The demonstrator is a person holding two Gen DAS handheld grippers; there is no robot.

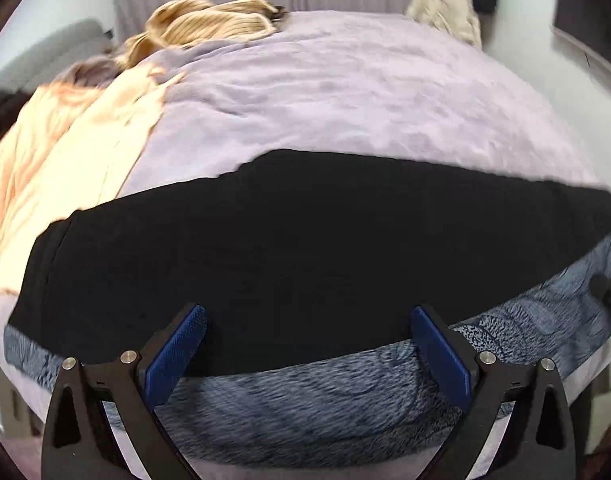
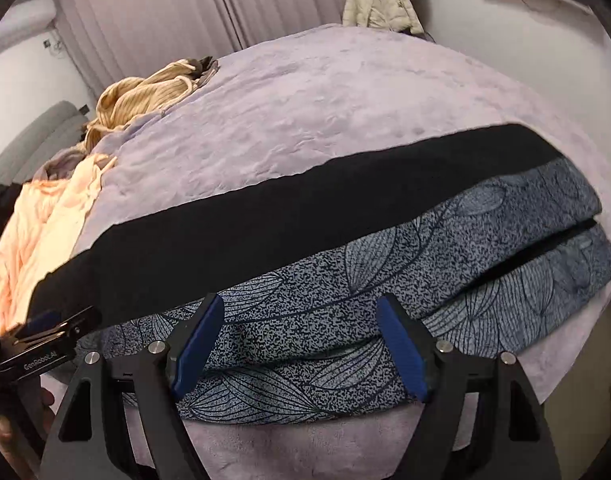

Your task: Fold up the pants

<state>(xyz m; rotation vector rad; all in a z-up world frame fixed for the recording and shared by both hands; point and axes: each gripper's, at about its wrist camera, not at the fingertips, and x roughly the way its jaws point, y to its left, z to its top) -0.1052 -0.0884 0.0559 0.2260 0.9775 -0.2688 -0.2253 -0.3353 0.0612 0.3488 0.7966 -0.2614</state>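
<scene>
Lilac bedspread (image 2: 325, 92) under leaf-print pants (image 2: 345, 280) (black lining up), both grippers (image 1: 307, 344) (image 2: 299, 344) agape.

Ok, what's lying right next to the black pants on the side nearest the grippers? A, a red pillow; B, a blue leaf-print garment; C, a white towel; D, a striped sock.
B: a blue leaf-print garment lies along the near edge of the black pants.
</scene>
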